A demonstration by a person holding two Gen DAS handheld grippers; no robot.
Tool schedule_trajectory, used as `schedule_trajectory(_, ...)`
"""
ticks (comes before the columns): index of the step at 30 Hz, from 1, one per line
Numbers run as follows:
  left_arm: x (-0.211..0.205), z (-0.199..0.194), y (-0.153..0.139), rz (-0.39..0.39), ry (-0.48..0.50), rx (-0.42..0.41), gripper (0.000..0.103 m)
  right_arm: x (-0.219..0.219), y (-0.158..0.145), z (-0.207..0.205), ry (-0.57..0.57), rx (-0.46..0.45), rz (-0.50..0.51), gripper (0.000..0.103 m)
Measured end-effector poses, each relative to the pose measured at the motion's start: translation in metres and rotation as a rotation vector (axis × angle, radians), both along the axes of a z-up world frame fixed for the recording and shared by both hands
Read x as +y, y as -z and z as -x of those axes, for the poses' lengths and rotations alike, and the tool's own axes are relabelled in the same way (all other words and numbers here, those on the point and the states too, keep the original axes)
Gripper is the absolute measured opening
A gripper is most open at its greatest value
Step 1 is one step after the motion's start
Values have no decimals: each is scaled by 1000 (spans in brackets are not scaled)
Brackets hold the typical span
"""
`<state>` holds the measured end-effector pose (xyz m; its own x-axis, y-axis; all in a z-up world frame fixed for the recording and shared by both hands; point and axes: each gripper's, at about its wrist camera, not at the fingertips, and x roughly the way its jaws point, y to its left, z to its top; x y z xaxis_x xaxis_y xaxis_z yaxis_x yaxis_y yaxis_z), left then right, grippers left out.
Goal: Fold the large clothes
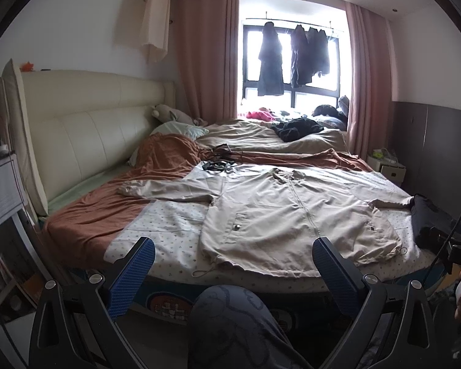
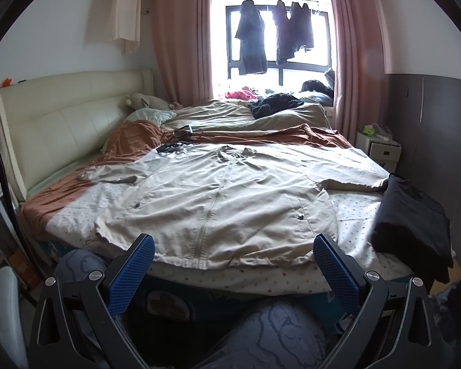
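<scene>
Beige jacket point(image 2: 218, 196) flat on bed point(image 2: 353, 209), beyond left gripper point(image 1: 233, 258) and right gripper point(image 2: 234, 253); both jaws wide, empty.

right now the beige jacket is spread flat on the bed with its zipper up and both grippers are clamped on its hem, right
Not quite. The beige jacket does lie spread flat, zipper up, on the bed, but neither gripper grips its hem. The left gripper and right gripper are both open and short of it, as each wrist view shows.

Dark clothes point(image 1: 295, 58) hang at the window; pink curtains point(image 1: 209, 52) beside.
</scene>
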<state>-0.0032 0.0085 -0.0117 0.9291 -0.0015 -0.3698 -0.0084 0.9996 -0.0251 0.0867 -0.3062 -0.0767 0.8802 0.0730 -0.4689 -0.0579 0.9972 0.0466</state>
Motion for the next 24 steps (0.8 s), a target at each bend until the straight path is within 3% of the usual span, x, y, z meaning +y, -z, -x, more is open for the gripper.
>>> schedule_trajectory(24, 0, 9, -1, -11, 7, -17, 103, 4, -1, 0, -4, 1, 1, 103)
